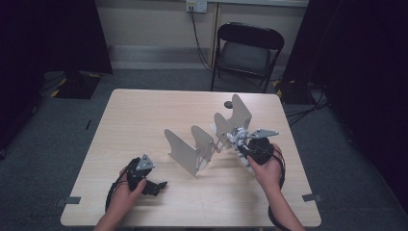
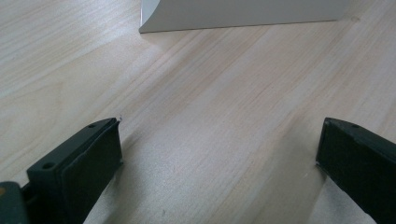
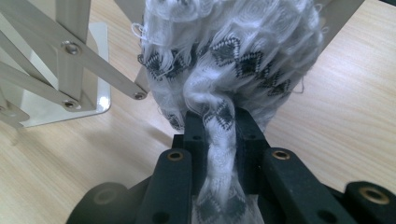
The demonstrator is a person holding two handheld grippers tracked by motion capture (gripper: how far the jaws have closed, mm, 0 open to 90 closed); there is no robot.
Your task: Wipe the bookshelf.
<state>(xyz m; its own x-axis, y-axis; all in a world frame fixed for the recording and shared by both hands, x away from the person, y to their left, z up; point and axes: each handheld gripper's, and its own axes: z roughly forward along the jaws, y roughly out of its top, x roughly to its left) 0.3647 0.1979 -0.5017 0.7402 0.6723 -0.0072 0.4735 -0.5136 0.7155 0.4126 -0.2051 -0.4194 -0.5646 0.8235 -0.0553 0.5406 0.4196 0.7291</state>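
A white knitted cloth with black diamond patterns (image 3: 233, 60) is bunched in my right gripper (image 3: 219, 123), whose jaws are shut on a twisted strand of it. In the high view the cloth (image 1: 236, 138) hangs at the right end of a beige expandable rack (image 1: 207, 137) with several upright panels, and my right gripper (image 1: 245, 144) sits just in front of it. Low at the table's front left, my left gripper (image 1: 161, 185) rests on the wood with its jaws wide open (image 2: 219, 149) and only bare wood between them; the rack's base edge (image 2: 243, 14) lies ahead of it.
The light wooden table (image 1: 144, 115) has free room at the left and back. A small dark object (image 1: 227, 104) lies behind the rack. A black folding chair (image 1: 246, 48) stands beyond the far edge. Cables run along the floor at the right.
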